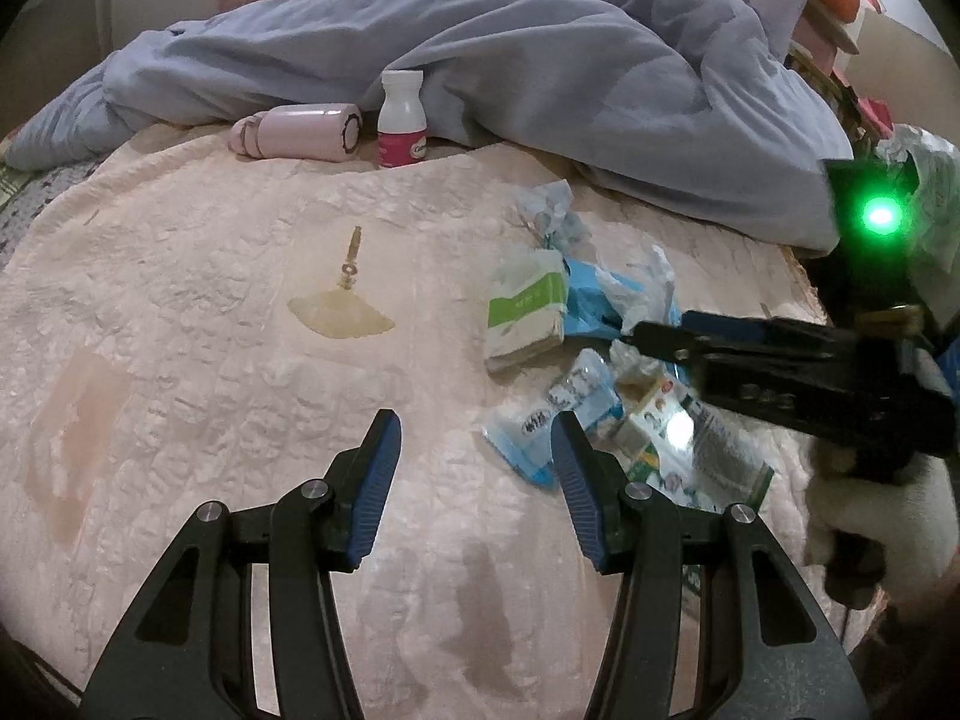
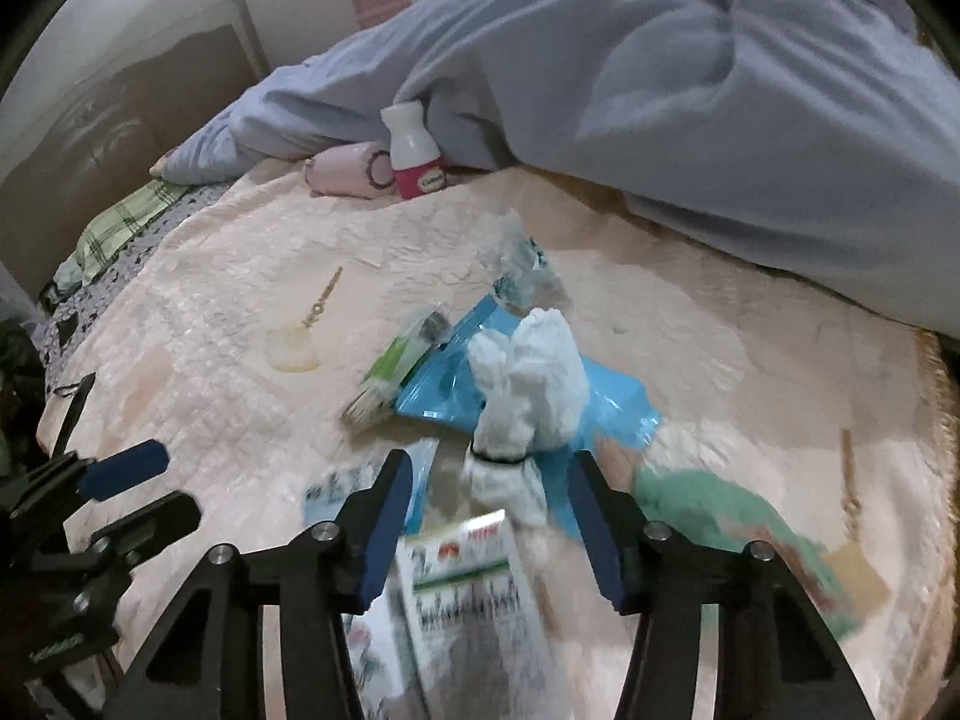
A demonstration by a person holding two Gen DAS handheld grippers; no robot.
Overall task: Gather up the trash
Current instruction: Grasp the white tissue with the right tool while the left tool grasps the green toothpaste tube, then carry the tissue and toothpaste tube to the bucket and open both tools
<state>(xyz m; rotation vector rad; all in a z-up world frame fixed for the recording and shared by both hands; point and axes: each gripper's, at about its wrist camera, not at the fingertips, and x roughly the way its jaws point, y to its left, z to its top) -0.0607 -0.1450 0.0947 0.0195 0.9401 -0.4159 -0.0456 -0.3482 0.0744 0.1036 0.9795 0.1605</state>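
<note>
A pink quilted bedspread fills both views. Nearest, the left gripper hangs with its jaws apart and nothing between them, just left of a heap of trash.

The right gripper also stands unclenched and holds nothing, tilted down over a printed leaflet, with a crumpled white tissue rising just beyond its tips. Under the tissue lies a blue wrapper, and beside that a green and white packet.

The tissue is soft and loose, so a closing pinch could tear it or snag the blue wrapper with it. The glossy leaflet lies flat and could slip from the pads.

Farther off, a small white bottle with a pink label stands capped beside a pink flask on its side; their contents cannot be seen. No trash bin is clearly visible. Behind lies a grey-blue duvet.
</note>
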